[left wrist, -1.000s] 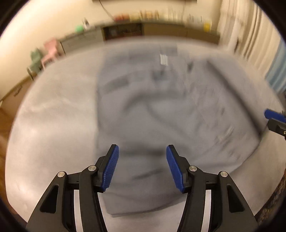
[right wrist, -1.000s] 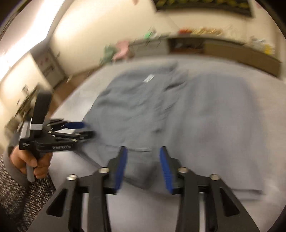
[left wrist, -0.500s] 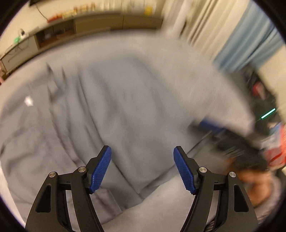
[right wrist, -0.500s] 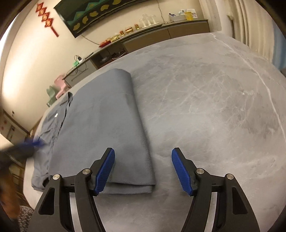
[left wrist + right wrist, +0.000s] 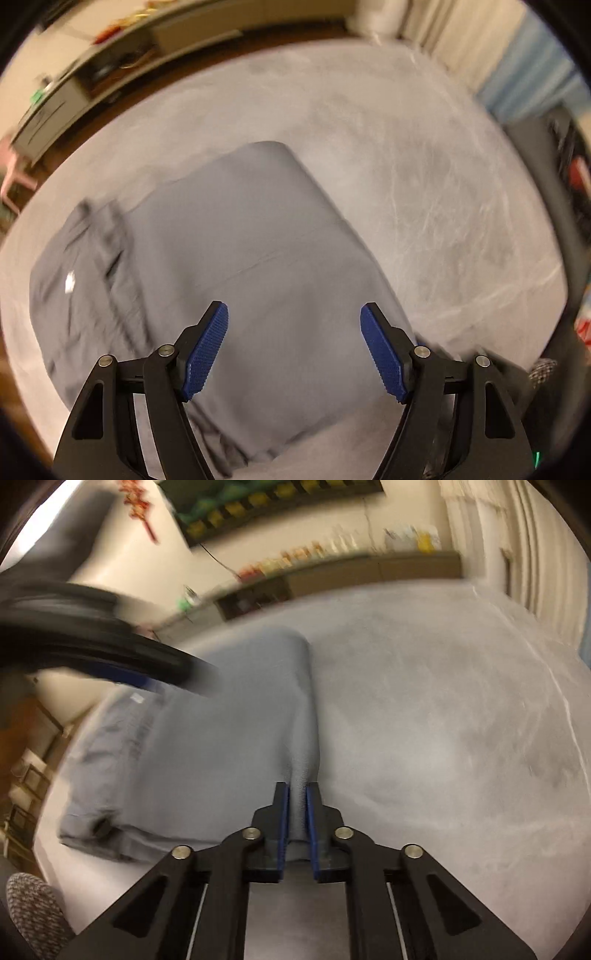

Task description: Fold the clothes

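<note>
Right gripper (image 5: 296,805) has just snapped closed: half a second ago its blue pads stood wide either side of the near corner of the folded grey shirt (image 5: 229,746), and now they pinch the rolled fold edge, cloth bunched between them at six o'clock in the right wrist view. Left gripper (image 5: 293,350) has its jaws spread wide with nothing in them, having opened a little further over the last second; it hangs steeply above the shirt (image 5: 258,266), whose near hem lies under and just past the pads. Since a second ago this hand has swept across the garment, so its view now centres on the folded half, with the collar and its white label at nine o'clock. In the right wrist view the same gripper shows as a dark blur at ten o'clock, above the shirt's far half. The shirt lies flat on the grey marble-patterned bench (image 5: 443,720), folded once lengthwise, with bare bench from one to four o'clock. A speckled knit sleeve (image 5: 33,912) sits at seven o'clock. Judging from this, one corner is secured and the next fold probably waits on the left gripper taking the matching edge. Beyond the bench, a low sideboard (image 5: 369,572) runs along the wall at twelve o'clock.
</note>
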Motion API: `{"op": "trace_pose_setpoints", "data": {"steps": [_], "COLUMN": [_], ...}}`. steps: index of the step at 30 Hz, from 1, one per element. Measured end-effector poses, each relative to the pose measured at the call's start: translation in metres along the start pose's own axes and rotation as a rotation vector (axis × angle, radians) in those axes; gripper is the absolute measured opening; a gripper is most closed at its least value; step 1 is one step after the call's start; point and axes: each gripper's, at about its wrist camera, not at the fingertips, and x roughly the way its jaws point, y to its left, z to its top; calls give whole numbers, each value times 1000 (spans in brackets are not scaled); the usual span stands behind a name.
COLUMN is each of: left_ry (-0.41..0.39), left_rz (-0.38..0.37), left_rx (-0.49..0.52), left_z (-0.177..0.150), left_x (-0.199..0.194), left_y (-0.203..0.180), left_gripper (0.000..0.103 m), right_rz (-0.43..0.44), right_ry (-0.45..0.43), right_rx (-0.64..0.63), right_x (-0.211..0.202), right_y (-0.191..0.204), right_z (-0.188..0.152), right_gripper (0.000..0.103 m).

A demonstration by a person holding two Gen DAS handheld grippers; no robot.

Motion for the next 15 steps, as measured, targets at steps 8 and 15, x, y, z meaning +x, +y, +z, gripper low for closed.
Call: {"op": "trace_pose_setpoints", "data": {"steps": [8, 15], "left_ry": [115, 69], "left_rz": [200, 216], "left_rx": [233, 320], "left_z": [21, 3], "left_x": [45, 52], "left_y": [-57, -66], "left_gripper": [76, 7], "right_rz": [89, 110], "right_ry": [-80, -103], "right_rx": [-119, -101], "right_x": [-20, -34], "right_y": [28, 27], "right_z": [-2, 2], "right_gripper": [9, 9]}}
